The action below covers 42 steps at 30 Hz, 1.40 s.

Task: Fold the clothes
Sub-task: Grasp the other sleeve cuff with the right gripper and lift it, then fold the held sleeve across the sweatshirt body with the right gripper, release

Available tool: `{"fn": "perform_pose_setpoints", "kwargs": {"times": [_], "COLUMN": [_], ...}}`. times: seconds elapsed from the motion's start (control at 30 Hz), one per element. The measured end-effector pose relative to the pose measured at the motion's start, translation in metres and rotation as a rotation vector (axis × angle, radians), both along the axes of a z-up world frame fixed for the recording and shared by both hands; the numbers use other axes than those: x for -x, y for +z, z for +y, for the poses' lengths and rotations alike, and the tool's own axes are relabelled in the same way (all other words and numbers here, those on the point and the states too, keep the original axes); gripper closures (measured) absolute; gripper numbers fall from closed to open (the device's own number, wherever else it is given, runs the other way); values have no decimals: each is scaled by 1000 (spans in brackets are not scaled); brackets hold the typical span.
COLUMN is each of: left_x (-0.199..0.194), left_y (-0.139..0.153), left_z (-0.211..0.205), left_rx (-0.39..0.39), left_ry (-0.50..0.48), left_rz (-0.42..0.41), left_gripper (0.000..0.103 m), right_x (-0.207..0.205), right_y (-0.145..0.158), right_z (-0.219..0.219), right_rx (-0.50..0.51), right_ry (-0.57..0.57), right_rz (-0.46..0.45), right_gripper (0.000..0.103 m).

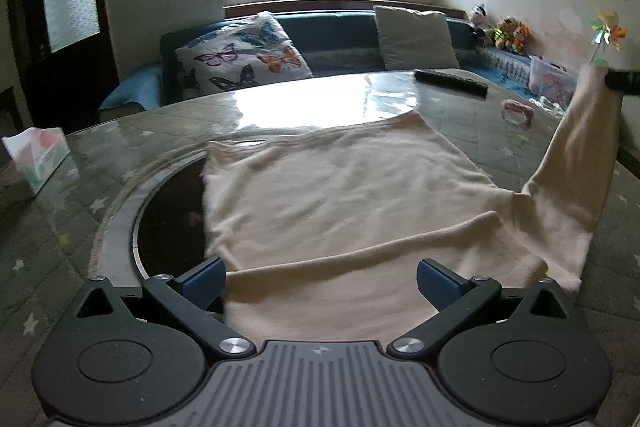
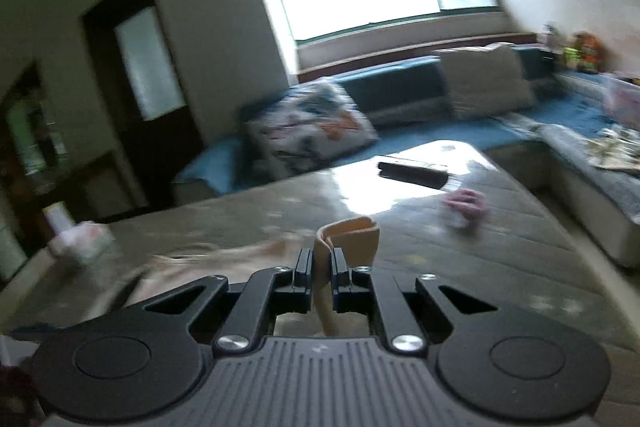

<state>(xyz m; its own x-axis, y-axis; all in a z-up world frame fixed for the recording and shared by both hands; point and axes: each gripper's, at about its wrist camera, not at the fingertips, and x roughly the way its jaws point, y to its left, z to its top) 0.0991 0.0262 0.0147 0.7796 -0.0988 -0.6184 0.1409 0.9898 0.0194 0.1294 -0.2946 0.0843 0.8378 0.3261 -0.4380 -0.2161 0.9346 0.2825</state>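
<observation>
A cream long-sleeved garment (image 1: 340,187) lies spread flat on the table (image 1: 120,131), partly over a dark round inset. My left gripper (image 1: 320,283) is open, low over the garment's near edge, with fabric between its blue pads (image 1: 202,283). My right gripper (image 2: 320,269) is shut on the sleeve cuff (image 2: 352,237). In the left wrist view that sleeve (image 1: 576,163) is lifted up at the right, held by the right gripper (image 1: 622,81). The right wrist view is blurred.
A black remote (image 1: 450,79) and a pink item (image 1: 518,109) lie at the table's far right. A tissue box (image 1: 38,157) stands at the left edge. A blue sofa with cushions (image 1: 244,55) runs behind the table, with toys (image 1: 508,33) on it.
</observation>
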Motion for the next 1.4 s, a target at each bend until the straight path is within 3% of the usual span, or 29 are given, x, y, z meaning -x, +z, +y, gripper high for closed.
{"fn": "perform_pose_setpoints", "kwargs": {"times": [0.17, 0.43, 0.67, 0.83, 0.93, 1.13, 1.23, 1.4], "left_x": [9, 24, 32, 35, 34, 30, 29, 26], "left_y": [1, -5, -8, -9, -8, -5, -4, -8], "left_z": [23, 58, 80, 89, 88, 69, 55, 39], "left_rx": [19, 64, 87, 87, 82, 60, 36, 32], "left_ry": [40, 104, 154, 178, 184, 140, 89, 12], "left_rz": [-18, -25, -26, -23, -20, -33, -50, -17], "left_gripper": [0, 0, 0, 0, 0, 0, 16, 61], "right_x": [-1, -4, 5, 4, 1, -8, -7, 4], "right_y": [21, 29, 13, 8, 7, -21, -43, -71], "right_z": [58, 158, 217, 217, 204, 163, 151, 133], "right_rx": [-6, 43, 70, 95, 138, 292, 380, 397], "right_ry": [158, 387, 522, 522, 496, 437, 418, 402], "right_rz": [-26, -32, 14, 34, 36, 114, 143, 190], "right_gripper": [95, 95, 94, 90, 77, 76, 69, 69]}}
